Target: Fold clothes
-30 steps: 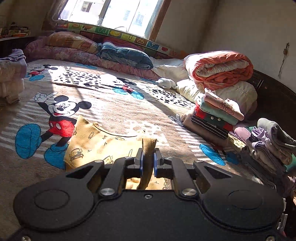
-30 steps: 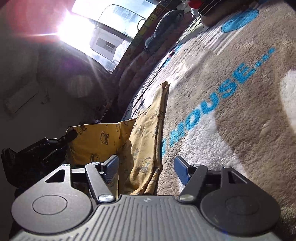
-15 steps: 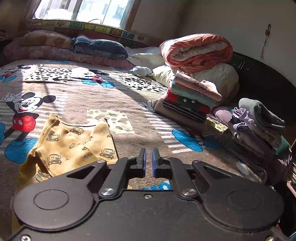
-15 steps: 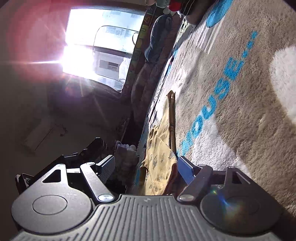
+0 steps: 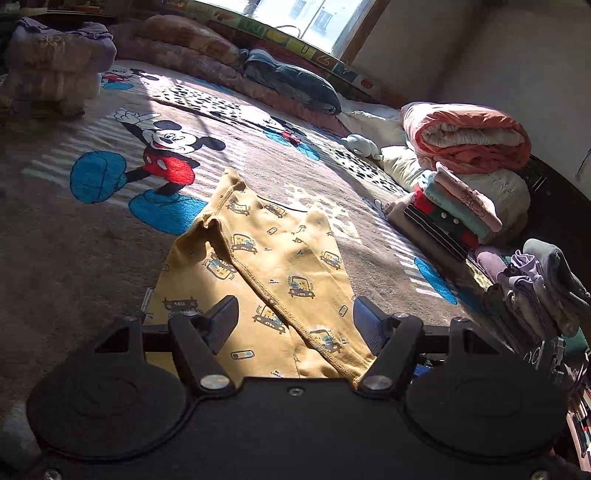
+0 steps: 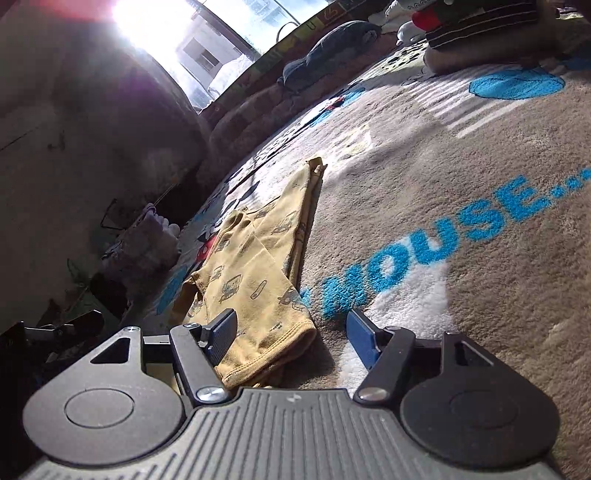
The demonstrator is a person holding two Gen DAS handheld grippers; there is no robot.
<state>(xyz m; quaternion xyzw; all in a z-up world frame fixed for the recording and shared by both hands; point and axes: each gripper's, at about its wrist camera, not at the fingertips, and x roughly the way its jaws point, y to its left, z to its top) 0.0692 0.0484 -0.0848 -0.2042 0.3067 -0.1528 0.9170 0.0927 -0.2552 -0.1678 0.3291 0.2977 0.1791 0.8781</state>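
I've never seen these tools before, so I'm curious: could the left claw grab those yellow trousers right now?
Probably yes. The left claw is open and empty, with the yellow trousers lying flat on the blanket right ahead, partly between its fingers. Nothing sits on the cloth or blocks the way.

- Location type: home bedroom.
- Landmark: bed covered by cartoon-mouse blanket (image 5: pixel 74 258).
- Pillows (image 5: pixel 291 81) along the blanket's far edge, below a window (image 5: pixel 310 18).
- Rolled quilt (image 5: pixel 465 136) and folded clothes stack (image 5: pixel 450 210) at the blanket's right edge.
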